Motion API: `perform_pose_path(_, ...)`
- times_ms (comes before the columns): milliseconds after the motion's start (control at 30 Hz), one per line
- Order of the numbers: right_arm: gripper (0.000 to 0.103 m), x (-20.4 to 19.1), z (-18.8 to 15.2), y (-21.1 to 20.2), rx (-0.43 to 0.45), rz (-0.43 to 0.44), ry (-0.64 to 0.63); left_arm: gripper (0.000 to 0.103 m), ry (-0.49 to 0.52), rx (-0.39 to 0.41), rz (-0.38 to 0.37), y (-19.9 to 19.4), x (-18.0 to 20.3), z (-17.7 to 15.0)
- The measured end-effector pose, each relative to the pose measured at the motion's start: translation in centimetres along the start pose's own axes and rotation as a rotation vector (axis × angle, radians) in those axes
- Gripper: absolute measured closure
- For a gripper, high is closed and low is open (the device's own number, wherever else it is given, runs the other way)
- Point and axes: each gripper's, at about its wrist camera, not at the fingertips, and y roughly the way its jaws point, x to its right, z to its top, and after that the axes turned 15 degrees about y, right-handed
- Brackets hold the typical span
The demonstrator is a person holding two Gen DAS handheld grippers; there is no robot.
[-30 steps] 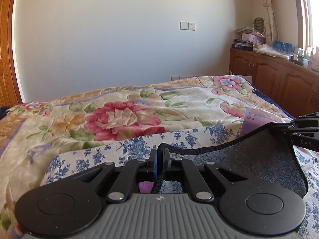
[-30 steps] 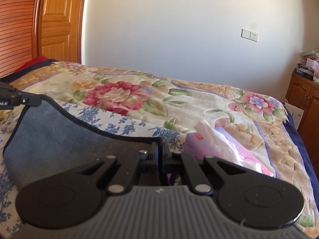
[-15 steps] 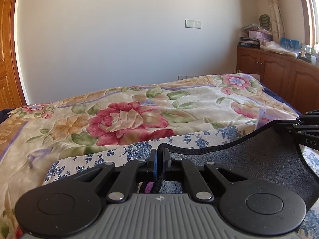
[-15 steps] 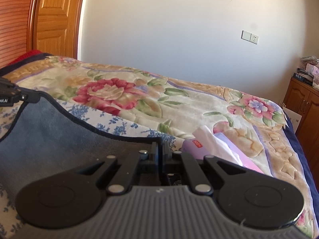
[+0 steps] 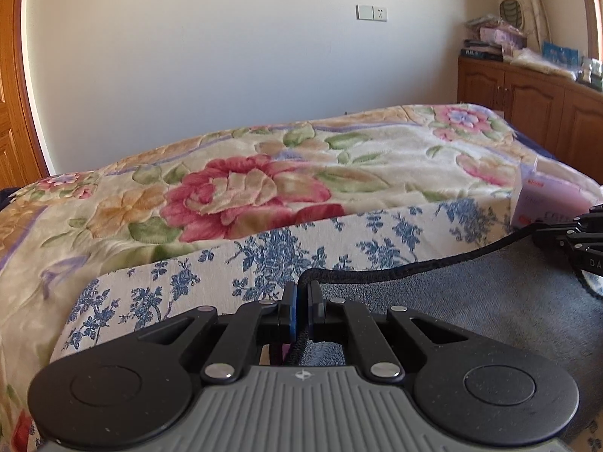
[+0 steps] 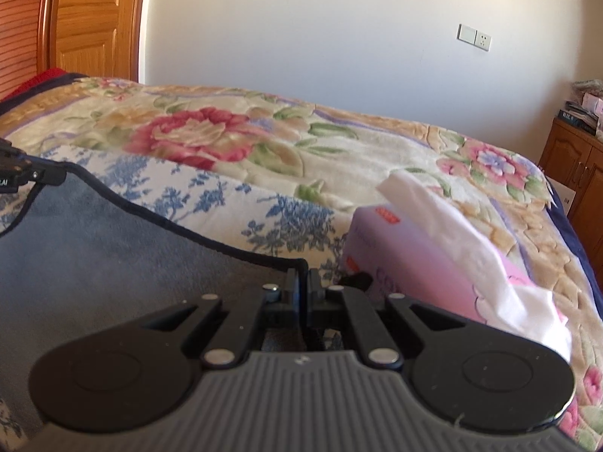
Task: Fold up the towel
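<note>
We begin with the bed (image 5: 264, 143), covered by a cream plush blanket with big red and pink flowers, and on top of it a white cotton sheet printed with blue flowers (image 5: 271, 256). Over the last second both views have slid forward across this sheet: the red flower sits lower and nearer in the frame, and more of the blue print shows ahead of us than before. We judge that we are carrying the near edge of the towel toward its far side, the first fold under way but not yet laid down.

The dark grey terry towel with black piped edging (image 5: 471, 301) hangs stretched between our two tools, its top hem sagging in a shallow curve above the sheet. Its span has flattened and lowered compared with a second ago.

Just beside the right end of the towel stands a lilac tissue box with white tissue spilling out (image 6: 433, 263); it now looms much closer in the right wrist view, and we risk brushing it if we push on.

The left gripper (image 5: 301, 301) has its fingers clamped on one towel corner, and the right gripper (image 6: 302, 286) pinches the other corner likewise.
</note>
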Motion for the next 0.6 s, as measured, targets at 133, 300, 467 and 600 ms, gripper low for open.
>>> perform_pose_path(133, 0.098, 0.2, 0.0, 0.1, -0.002, 0.002, 0.018, 0.095, -0.006, -0.009, -0.001, 0.3, 0.1, -0.2)
perform_pose_path(300, 0.096, 0.3, 0.1, 0.0, -0.011, -0.005, 0.027, 0.088, -0.007, -0.015, -0.009, 0.2, 0.2, -0.3)
perform_pose_path(467, 0.088, 0.3, 0.4, -0.8, -0.013, -0.015, 0.04, 0.064, -0.027, -0.008, -0.011, -0.6, 0.1, 0.0)
perform_pose_path(600, 0.056, 0.2, 0.5, -2.0, -0.008, -0.018, 0.044, 0.051, -0.021, 0.0, -0.006, -1.6, 0.1, 0.5)
